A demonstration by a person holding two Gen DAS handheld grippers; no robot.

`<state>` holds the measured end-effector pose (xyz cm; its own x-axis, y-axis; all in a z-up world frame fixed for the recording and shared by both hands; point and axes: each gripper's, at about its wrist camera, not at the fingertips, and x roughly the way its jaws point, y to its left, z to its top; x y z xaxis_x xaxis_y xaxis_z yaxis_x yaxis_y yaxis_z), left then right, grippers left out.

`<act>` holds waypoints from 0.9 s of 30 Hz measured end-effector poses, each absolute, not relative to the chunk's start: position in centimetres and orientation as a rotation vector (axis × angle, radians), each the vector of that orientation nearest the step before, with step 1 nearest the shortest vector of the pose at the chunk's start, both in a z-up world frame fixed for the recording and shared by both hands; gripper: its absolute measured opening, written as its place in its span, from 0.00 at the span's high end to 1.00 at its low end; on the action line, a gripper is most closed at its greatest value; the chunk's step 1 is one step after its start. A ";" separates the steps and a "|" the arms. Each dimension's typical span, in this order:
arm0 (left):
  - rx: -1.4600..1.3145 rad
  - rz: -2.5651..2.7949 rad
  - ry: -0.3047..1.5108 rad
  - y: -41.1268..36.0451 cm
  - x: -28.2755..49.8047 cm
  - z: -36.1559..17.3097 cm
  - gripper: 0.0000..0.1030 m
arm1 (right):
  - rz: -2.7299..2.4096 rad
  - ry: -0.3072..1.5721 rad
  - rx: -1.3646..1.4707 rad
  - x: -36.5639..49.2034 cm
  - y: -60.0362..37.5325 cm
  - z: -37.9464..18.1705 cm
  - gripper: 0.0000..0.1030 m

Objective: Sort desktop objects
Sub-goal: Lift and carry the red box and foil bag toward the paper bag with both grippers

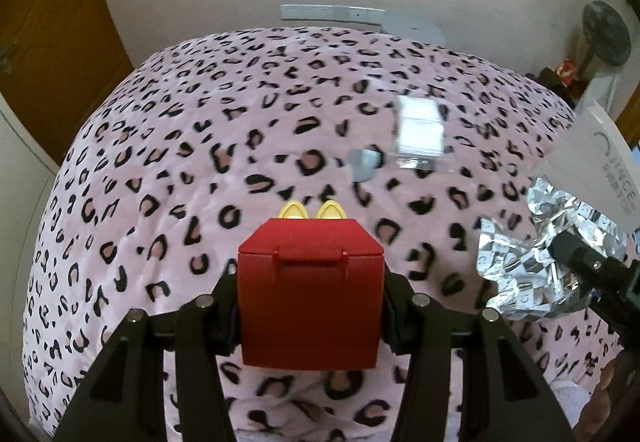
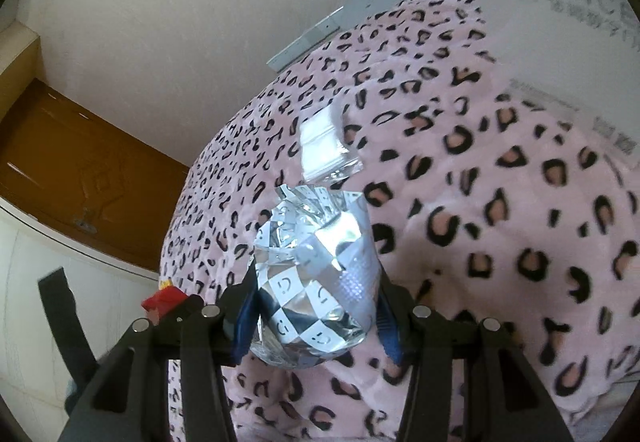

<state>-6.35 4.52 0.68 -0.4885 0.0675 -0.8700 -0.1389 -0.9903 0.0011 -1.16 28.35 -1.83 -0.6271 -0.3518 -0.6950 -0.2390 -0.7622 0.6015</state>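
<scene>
**both grippers loaded, white bag sitting off to the right**

red box (image 1: 310, 294) fills the bottom of the left wrist view, pinched between the jaws of the left gripper (image 1: 310, 306) with its lid side up and two yellow loops poking out behind the top. looks lifted clear of the pink leopard blanket (image 1: 180, 145), since the print shows under its bottom edge.

right gripper (image 2: 316, 306) is doing the same with a crumpled silver foil bag (image 2: 316, 274), checkered with little smiley faces. jaws squeezed on its sides, blue pads showing either side of it. from the left view the foil bag hangs just to the right of the red box, so the two hands are close together, side by side.

the bit that matters for whatever comes next, i reckon: the white paper bag (image 2: 560, 1) with grey lettering stands ahead and to the right of both loads. the right hand is clearly the nearer one, the left would have to cross over it. if that bag is the drop spot (just my guess from the task), the foil goes first.

still on the blanket: a clear plastic packet (image 1: 420, 129) and a small grey-blue thing (image 1: 364, 161) beside it, too blurry to name. both sit ahead of the jaws, between the loads and the far edge, low enough that they probably won't snag anything carried over them.
</scene>
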 end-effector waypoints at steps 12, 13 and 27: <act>-1.462 2.543 0.169 10.1 -4.6 2.4 0.49 | -2.661 -1.012 1.318 1.7 31.3 -0.2 0.51; -1.458 2.538 0.174 10.5 -4.5 2.4 0.49 | -2.666 -1.011 1.315 1.8 31.4 -0.1 0.51; -1.404 2.488 0.217 14.5 -3.7 3.8 0.49 | -2.743 -0.978 1.270 4.1 33.9 2.3 0.51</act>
